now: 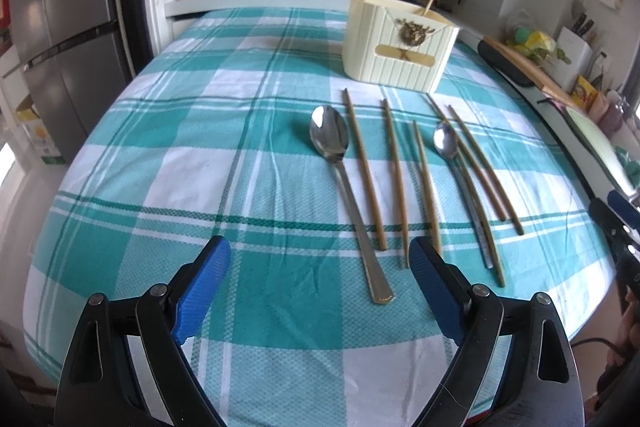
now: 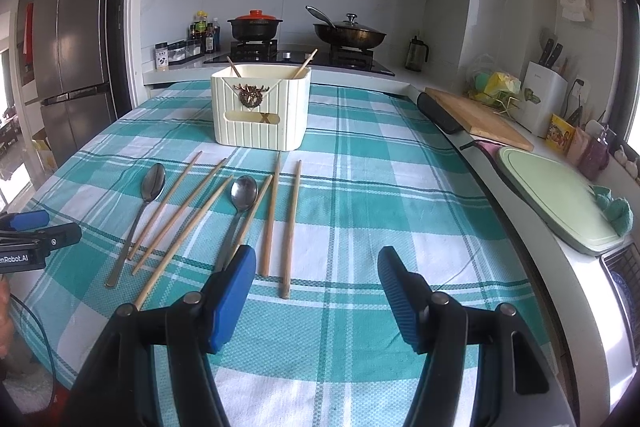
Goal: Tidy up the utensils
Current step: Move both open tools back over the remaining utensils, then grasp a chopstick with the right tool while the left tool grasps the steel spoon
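A cream utensil holder (image 1: pixel 400 43) (image 2: pixel 262 111) stands on the teal plaid tablecloth (image 1: pixel 180 155) (image 2: pixel 380 187), with two chopsticks leaning inside it. In front of it lie a large spoon (image 1: pixel 330 139) (image 2: pixel 154 183), a small spoon (image 1: pixel 446 141) (image 2: pixel 244 191) and several wooden chopsticks (image 1: pixel 364 167) (image 2: pixel 294 219). My left gripper (image 1: pixel 319 245) hovers open over the cloth beside the large spoon's handle, holding nothing. My right gripper (image 2: pixel 316 254) is open and holds nothing, just right of the nearest chopstick ends. Each gripper shows at the edge of the other's view.
A stove with a red-lidded pot (image 2: pixel 254 25) and a lidded pan (image 2: pixel 350 33) lies behind the table. A fridge (image 2: pixel 72 39) stands at the left. On the right counter are a wooden board (image 2: pixel 476 117), a green board (image 2: pixel 556 199) and a knife block (image 2: pixel 544 99).
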Tool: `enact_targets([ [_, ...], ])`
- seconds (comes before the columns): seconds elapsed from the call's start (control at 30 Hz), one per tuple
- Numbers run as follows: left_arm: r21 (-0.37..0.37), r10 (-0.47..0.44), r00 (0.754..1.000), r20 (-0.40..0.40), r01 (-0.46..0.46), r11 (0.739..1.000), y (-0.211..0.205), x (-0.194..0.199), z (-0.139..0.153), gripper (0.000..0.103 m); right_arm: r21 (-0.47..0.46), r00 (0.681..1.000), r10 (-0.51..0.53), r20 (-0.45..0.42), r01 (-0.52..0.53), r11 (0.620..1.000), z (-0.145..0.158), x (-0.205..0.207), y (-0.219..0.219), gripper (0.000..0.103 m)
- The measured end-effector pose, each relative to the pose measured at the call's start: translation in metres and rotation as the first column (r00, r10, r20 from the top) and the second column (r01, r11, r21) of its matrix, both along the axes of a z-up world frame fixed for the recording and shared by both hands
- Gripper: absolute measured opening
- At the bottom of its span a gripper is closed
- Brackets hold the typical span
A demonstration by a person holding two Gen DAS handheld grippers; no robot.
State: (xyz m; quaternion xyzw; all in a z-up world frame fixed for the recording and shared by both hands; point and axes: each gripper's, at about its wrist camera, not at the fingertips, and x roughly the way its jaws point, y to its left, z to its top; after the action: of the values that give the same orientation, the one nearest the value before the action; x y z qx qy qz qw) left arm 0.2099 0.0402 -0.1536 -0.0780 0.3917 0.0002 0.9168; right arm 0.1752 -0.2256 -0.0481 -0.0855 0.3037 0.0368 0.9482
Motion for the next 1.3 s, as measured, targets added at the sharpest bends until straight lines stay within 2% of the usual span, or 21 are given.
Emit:
enact_targets([
  [0.27,-0.025,0.022,0.999,-0.027,-0.023,0.999,0.008,0.009,-0.010,0.092,-0.001,1.000,0.004,-0.008,-0.004,1.000,-0.005,0.004,0.003,0.065],
  [0.53,-0.051,0.038,0.999,-0.031,-0.040,0.998,0.006,0.044,-0.011,0.092,0.011,0.999,0.006,-0.033,-0.005,1.000,-0.010,0.008,0.001,0.065],
  [0.73,-0.035,0.055,0.998,-0.038,-0.056,0.998,0.003,0.077,-0.015,0.092,0.040,0.998,-0.013,-0.055,0.015,0.999,-0.012,0.014,-0.008,0.065],
  [0.93,0.024,0.076,0.994,-0.075,-0.075,0.997,0.001,0.101,-0.030,0.092,0.092,0.996,0.008,-0.086,0.000,0.996,-0.008,0.035,-0.023,0.065],
  [1.1,0.035,0.094,0.990,-0.110,-0.090,0.995,0.005,0.109,-0.042,0.092,0.123,0.979,0.047,-0.197,-0.023,0.992,-0.021,0.081,-0.029,0.065],
  [1.2,0.057,0.093,0.989,-0.115,-0.087,0.995,0.004,0.112,-0.046,0.092,0.143,0.958,0.077,-0.276,-0.038,0.989,-0.039,0.113,-0.026,0.065],
  [1.27,0.072,0.089,0.989,-0.115,-0.081,0.994,0.002,0.112,-0.047,0.092,0.171,0.946,0.096,-0.311,-0.043,0.984,-0.048,0.128,-0.024,0.061],
  [1.3,0.079,0.087,0.989,-0.116,-0.078,0.994,0.001,0.112,-0.047,0.092,0.185,0.939,0.107,-0.326,-0.048,0.982,-0.051,0.134,-0.022,0.053],
])
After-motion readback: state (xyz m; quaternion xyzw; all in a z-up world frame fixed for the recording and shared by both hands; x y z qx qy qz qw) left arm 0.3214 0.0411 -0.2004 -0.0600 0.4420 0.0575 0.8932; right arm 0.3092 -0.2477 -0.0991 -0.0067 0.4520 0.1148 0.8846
